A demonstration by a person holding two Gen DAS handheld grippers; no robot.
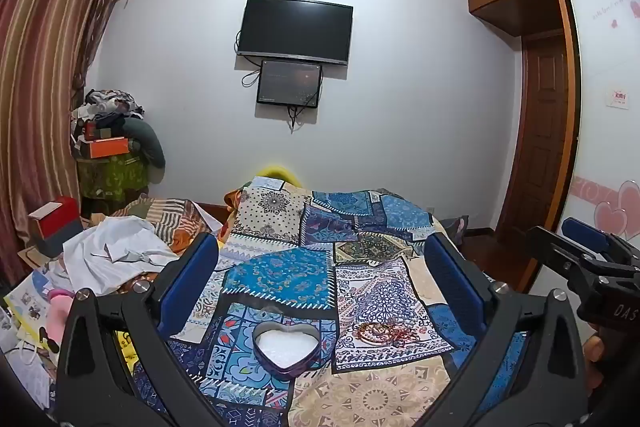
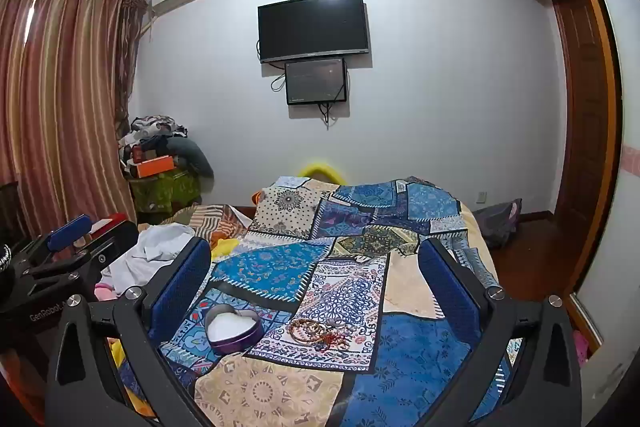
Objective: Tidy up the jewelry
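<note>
A purple heart-shaped tin (image 1: 286,347) with a white lining lies open on the patchwork bedspread (image 1: 280,271). A small pile of jewelry (image 1: 382,333), with gold-brown bangles and red beads, lies just right of it. Both show in the right wrist view: the tin (image 2: 233,329) and the jewelry (image 2: 324,333). My left gripper (image 1: 320,263) is open and empty, held above and short of the tin. My right gripper (image 2: 316,267) is open and empty, above the bed near the jewelry. The right gripper also shows at the right edge of the left wrist view (image 1: 580,251).
White crumpled cloth (image 1: 116,251) and clutter lie on the bed's left side. A red box (image 1: 54,223) stands at far left. Boxes and clothes are stacked in the corner (image 1: 108,139). A TV (image 1: 295,29) hangs on the far wall. A wooden door (image 1: 536,179) is at right.
</note>
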